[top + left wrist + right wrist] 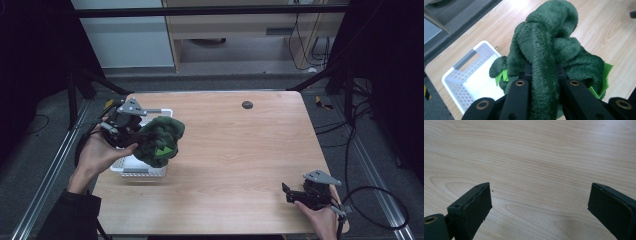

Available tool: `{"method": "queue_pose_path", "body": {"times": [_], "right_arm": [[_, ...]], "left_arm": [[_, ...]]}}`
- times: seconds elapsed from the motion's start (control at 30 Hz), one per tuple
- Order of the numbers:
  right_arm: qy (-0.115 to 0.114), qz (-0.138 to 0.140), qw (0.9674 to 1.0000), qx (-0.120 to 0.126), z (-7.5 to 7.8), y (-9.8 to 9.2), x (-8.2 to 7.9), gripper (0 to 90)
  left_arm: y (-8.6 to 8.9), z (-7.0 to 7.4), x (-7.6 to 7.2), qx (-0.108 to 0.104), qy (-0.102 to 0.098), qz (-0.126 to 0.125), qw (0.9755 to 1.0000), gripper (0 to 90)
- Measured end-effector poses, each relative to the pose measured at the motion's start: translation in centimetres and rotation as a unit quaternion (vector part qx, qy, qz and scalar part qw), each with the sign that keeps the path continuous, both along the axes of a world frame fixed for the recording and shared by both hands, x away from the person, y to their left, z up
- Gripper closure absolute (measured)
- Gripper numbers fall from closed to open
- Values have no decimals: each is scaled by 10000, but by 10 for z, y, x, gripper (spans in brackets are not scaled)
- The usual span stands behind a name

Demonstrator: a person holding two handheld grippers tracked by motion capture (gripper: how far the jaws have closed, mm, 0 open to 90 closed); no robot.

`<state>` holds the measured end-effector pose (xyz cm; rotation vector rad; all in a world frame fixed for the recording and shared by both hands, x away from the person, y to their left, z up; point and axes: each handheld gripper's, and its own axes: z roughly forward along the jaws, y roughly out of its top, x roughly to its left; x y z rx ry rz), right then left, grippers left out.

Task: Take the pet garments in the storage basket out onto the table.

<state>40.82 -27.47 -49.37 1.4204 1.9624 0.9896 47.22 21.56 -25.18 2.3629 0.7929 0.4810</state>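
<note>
Green plush toy (159, 140) clamped in our left gripper (131, 131), held off table just above right edge of white basket (142, 171). In left gripper view we saw jaws pinching fold of toy (544, 57), brighter green felt bits poking out at its sides, perforated basket (456, 82) below and behind. Our right gripper (290, 192) rested near front right corner of wooden table (240, 150), jaws wide apart, holding nothing.
</note>
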Motion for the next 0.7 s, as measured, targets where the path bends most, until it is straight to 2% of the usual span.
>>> {"method": "queue_pose_path", "body": {"times": [0.07,0.4,0.7], "right_arm": [[6,-6,10000,8,0,0,0,50],[-3,-2,10000,8,0,0,0,49],[-6,21,10000,-4,0,0,-1,49]], "left_arm": [[-6,-1,0,-32,7,-40,10000,796],[-32,-6,1,78,57,-347,9994,796],[-55,-16,4,165,135,-562,9982,796]]}}
